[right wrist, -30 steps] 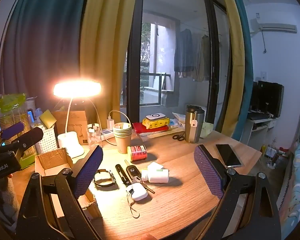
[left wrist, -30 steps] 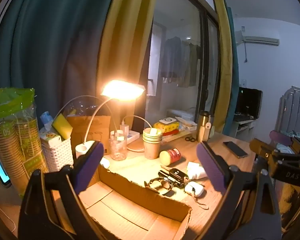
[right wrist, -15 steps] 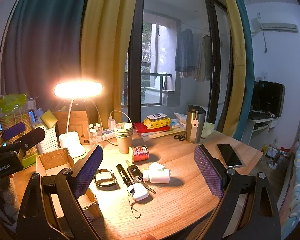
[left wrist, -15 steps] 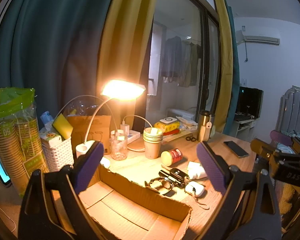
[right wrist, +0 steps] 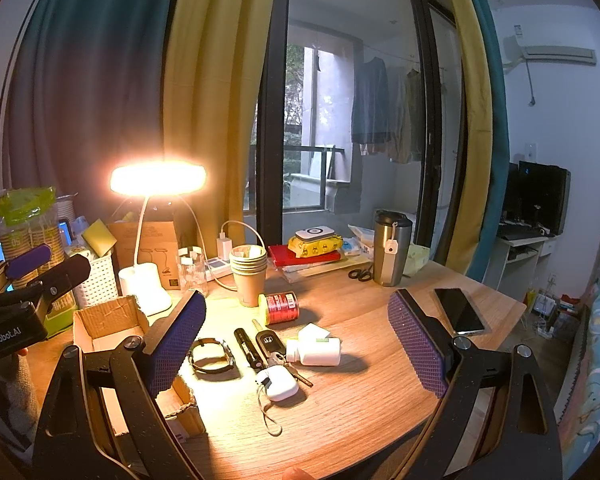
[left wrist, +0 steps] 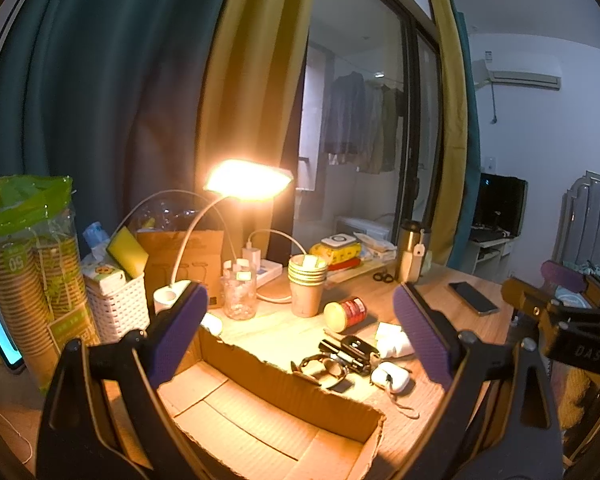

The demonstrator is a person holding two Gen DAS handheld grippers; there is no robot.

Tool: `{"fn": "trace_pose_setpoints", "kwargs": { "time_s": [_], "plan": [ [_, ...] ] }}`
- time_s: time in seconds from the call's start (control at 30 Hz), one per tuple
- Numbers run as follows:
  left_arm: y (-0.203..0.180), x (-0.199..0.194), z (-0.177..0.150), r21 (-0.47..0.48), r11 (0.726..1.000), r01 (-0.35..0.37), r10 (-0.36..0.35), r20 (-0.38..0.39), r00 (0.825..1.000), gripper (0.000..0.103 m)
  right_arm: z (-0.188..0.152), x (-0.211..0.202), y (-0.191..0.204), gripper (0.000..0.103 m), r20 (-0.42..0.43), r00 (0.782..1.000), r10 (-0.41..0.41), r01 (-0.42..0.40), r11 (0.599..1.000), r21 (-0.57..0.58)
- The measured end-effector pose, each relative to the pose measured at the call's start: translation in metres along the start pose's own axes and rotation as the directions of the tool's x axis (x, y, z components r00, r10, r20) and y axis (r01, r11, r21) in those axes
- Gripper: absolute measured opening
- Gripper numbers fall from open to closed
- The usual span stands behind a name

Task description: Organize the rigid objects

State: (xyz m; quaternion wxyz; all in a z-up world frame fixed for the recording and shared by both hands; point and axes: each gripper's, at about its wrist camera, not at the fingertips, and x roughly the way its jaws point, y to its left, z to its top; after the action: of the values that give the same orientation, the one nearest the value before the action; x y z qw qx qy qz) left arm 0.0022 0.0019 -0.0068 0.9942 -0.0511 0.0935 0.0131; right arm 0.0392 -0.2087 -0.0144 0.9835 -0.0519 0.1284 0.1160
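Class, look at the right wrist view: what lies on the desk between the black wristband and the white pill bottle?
In the right wrist view, a small black flashlight and a car key lie between the wristband and the pill bottle.

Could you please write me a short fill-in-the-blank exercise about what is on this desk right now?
1. The red can lies on its ____.
2. Both the left gripper and the right gripper have their jaws ____.
3. The cardboard box holds ____ of the small items.
4. The phone lies to the ____ of the steel tumbler.

Missing words: side; open; none; right
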Motion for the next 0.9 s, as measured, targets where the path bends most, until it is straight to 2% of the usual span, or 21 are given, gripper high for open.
{"fn": "trace_pose_setpoints", "kwargs": {
  "time_s": [0.9],
  "plan": [
    [-0.0018, -0.0042, 0.0021, 0.007, 1.0, -0.006, 0.006, 0.003, 1.0, 0.095, 0.0006, -0.0026, 0.0035, 0.094, -0.001, 1.0, 0.004, -0.004, 1.0, -0.001]
  ]
}}
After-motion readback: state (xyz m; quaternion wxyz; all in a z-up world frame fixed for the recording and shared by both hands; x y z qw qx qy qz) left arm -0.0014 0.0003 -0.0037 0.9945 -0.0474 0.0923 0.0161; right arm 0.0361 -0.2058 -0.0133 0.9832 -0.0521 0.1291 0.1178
